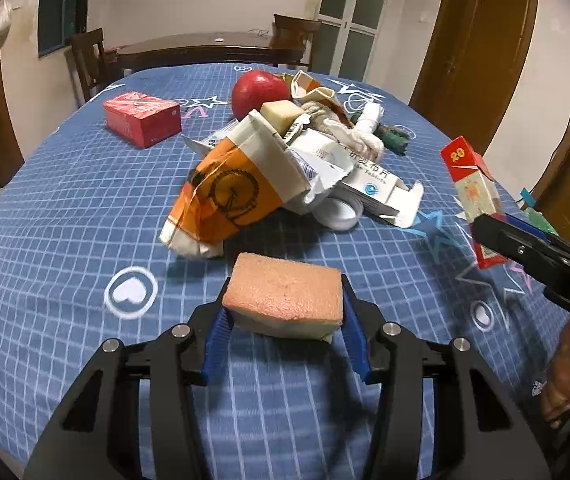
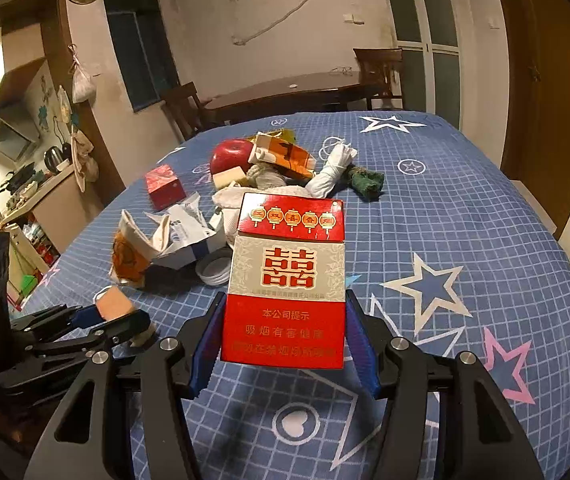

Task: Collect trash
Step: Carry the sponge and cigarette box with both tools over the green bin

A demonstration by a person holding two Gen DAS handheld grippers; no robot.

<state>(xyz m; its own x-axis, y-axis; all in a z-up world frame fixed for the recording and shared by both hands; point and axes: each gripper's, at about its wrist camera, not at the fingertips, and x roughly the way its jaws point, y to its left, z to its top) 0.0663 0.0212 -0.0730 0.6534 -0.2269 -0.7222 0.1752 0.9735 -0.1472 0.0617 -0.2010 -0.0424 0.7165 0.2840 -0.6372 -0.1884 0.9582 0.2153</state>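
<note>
Squeezing the soft, light sponge (image 1: 283, 300) by its side faces just before the trash heap (image 1: 285, 160), the left claw (image 1: 285, 332) is clamped; the right claw (image 2: 283, 340) pinches a stiff, crushable cigarette pack (image 2: 285, 280).

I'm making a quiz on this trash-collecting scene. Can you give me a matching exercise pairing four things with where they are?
Things:
1. pink sponge
2. cigarette pack
3. red apple
4. small red box

Places:
A. lying alone on the tablecloth, apart from the pile
B. between the fingers of the left hand-held gripper
C. at the far end of the trash pile
D. between the fingers of the right hand-held gripper

Pairs: 1-B, 2-D, 3-C, 4-A
</note>
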